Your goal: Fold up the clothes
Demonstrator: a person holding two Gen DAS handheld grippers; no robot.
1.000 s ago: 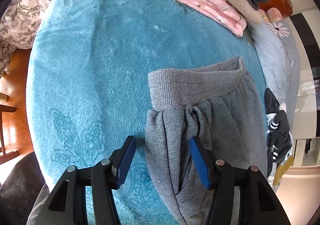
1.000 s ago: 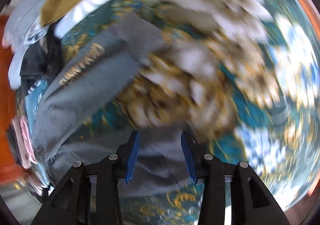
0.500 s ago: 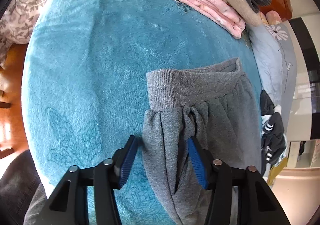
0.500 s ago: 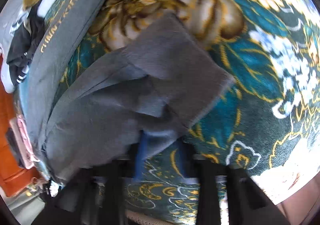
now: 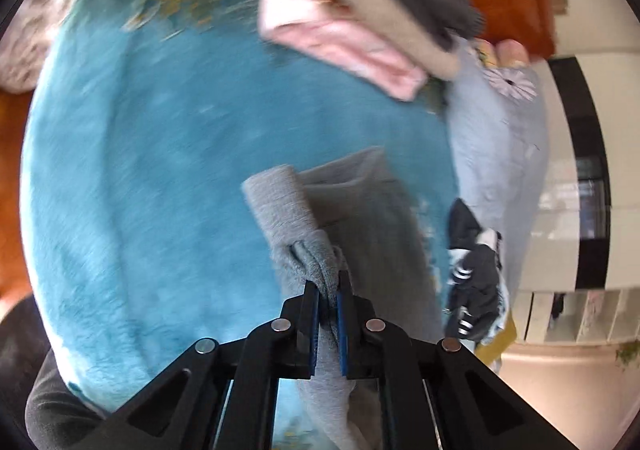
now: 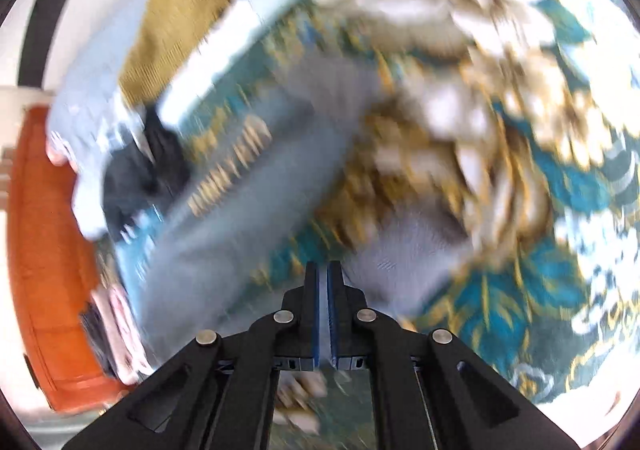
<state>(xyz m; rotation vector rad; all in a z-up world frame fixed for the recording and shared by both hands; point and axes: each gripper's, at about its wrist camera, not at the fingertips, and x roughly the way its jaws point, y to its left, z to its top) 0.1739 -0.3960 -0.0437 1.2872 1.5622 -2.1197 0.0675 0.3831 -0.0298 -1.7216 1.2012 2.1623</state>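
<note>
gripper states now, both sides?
Left gripper: shut on the grey pants, near the cuff.
Right gripper: shut; whether it pinches fabric cannot be told.

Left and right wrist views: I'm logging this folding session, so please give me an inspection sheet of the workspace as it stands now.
Surface: teal plush blanket, floral print in the right view.
Job's things: grey sweatpants, bunched below the ribbed cuff.
Clutter: folded pink, beige and dark grey stack; black striped garment; mustard garment; light blue bedding.
Grippers: left claw shut on the sweatpants; right claw shut, any cloth between too blurred to tell.
Cables: nothing seen.
Surroundings: orange wooden furniture, white wall.
</note>
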